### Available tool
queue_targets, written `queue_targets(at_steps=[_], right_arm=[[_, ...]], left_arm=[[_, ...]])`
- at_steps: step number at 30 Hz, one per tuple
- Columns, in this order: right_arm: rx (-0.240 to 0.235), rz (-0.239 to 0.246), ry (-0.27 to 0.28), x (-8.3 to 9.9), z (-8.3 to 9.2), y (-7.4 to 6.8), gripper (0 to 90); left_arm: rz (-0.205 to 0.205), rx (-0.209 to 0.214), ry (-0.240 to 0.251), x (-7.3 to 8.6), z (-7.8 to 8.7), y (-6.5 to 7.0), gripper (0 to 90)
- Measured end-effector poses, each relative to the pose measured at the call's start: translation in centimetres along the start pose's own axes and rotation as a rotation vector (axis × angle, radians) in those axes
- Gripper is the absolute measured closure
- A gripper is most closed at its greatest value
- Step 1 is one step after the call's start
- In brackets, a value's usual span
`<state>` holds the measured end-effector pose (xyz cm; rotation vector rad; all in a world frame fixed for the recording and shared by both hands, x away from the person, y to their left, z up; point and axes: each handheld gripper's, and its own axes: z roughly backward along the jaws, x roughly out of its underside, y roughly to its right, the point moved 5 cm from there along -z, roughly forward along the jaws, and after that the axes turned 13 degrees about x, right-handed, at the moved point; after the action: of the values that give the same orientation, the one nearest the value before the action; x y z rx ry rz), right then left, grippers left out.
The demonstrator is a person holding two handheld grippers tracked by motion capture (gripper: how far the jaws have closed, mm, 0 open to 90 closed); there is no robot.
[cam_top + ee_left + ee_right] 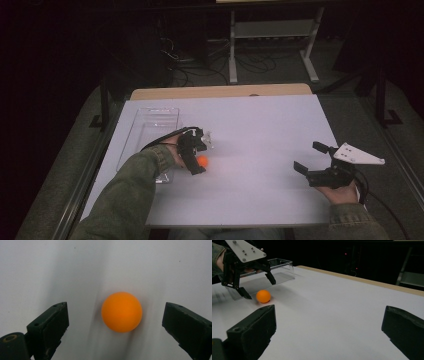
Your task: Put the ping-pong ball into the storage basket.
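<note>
Writing — unreadable on orange ball (121,312) between left gripper (115,322) jaws.

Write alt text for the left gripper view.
An orange ball lies on a white table, between the two open black jaws of the left gripper but touching neither. The jaws rise from the bottom corners, and the ball sits nearer the right-hand one.

Left tongs (198,152) point down, jaws apart; right tongs (312,157) level (jaws spread).
</note>
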<state>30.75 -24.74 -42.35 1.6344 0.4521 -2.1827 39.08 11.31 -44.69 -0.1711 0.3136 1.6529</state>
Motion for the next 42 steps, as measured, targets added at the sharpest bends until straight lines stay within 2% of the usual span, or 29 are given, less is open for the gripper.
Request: queue_targets(at_steps=[1,4,5,18,32,34,42], right_arm=[[0.000,0.000,0.000,0.00,0.00,0.00,0.0],[0.000,0.000,0.000,0.00,0.01,0.00,0.0],[0.000,0.000,0.000,0.00,0.01,0.00,0.0],[0.002,0.000,0.000,0.01,0.01,0.02,0.0],[0.006,-0.003,0.005,-0.05,0.07,0.05,0.0],[0.006,0.000,0.005,-0.04,0.05,0.09,0.0],[0.006,-0.003,0.001,0.02,0.04,0.14,0.0]], left_arm=[[-0.009,0.014,-0.006,0.05,-0.07,0.04,16.5],[-0.016,0.017,-0.029,0.17,-0.41,0.02,17.8],[-0.020,0.018,-0.030,0.17,-0.42,0.03,20.9],[-0.040,0.015,-0.031,0.11,-0.43,-0.04,31.2],[-0.066,0.013,-0.053,0.05,-0.53,0.30,43.8],[-0.070,0.000,-0.060,0.11,-0.59,0.30,50.0],[-0.066,0.005,-0.063,0.21,-0.51,0.31,50.7]])
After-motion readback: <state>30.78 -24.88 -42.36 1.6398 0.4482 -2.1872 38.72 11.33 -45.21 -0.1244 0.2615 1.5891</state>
